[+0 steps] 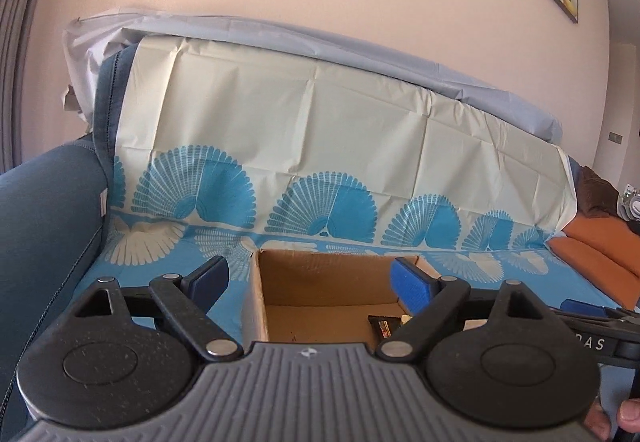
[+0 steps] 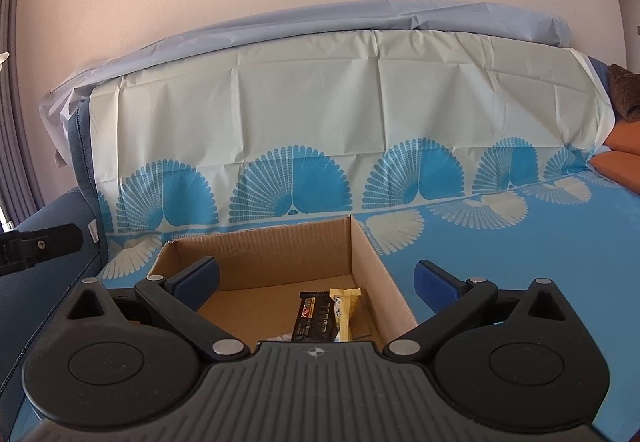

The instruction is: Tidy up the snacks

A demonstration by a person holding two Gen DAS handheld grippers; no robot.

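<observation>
Cardboard box (image 2: pixel 276 250) is parked on the patterned sheet (image 2: pixel 520 262) as the collection spot; two snack bars (image 2: pixel 328 314) are already laid inside. Both the left gripper (image 1: pixel 316 282) and right gripper (image 2: pixel 316 278) are held spread wide with nothing pinched, probably for reaching.

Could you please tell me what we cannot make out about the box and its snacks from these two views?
- Left wrist view: box floor partly hidden by gripper body; dark snack bar mostly covered.
- Right wrist view: dark snack bar's and yellow snack bar's near ends hidden; lettering too small.
</observation>
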